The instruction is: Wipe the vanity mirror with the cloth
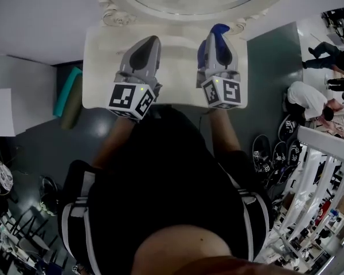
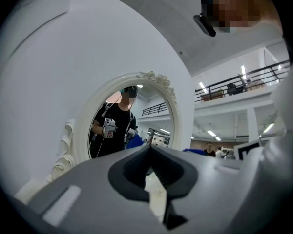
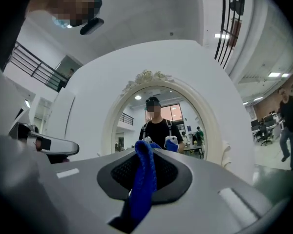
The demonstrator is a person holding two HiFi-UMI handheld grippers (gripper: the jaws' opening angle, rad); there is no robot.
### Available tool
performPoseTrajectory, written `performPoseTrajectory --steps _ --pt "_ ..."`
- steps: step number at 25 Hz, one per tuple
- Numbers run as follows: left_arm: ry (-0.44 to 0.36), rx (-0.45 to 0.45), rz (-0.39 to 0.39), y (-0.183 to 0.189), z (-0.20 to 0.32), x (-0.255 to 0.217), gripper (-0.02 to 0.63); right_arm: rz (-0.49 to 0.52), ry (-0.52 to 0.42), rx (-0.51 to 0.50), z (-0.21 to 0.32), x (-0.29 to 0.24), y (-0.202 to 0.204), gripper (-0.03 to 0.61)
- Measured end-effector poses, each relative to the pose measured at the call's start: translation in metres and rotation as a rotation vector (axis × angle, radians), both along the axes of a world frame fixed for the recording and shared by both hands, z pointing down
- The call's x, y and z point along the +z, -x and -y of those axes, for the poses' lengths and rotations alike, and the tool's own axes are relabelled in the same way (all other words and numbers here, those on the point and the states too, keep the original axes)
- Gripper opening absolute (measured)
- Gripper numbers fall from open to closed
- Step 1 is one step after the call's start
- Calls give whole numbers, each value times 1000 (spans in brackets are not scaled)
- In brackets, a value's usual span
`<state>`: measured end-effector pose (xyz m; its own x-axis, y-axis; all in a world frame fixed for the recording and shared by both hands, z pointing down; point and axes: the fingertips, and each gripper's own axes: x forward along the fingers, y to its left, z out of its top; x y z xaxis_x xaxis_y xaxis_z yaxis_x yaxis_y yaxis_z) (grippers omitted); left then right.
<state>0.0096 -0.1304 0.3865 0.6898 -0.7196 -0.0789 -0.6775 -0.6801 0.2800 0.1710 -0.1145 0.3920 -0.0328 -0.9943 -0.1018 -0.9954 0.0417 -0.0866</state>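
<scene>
The oval vanity mirror in its ornate white frame stands at the back of a white vanity top, straight ahead of me. My right gripper is shut on a blue cloth and is held over the vanity top just short of the mirror's base. In the right gripper view the blue cloth hangs between the jaws, with the mirror beyond it. My left gripper hovers beside the right one, shut and holding nothing. The left gripper view shows the mirror ahead and slightly to the left.
A teal roll lies on the dark floor left of the vanity. People sit and stand at the right. Several black wheels and a white rack crowd the floor at the lower right. A white wall rises behind the mirror.
</scene>
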Motion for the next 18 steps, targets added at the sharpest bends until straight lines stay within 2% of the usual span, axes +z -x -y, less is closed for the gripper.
performPoseTrajectory --steps 4,7,18 --pt "24 3 54 -8 -6 23 9 36 45 50 -24 33 -6 40" --pt "52 16 61 -15 -10 33 9 68 78 61 -34 51 -7 40" --pt "51 67 82 -41 -22 40 9 114 133 67 -50 75 -9 38"
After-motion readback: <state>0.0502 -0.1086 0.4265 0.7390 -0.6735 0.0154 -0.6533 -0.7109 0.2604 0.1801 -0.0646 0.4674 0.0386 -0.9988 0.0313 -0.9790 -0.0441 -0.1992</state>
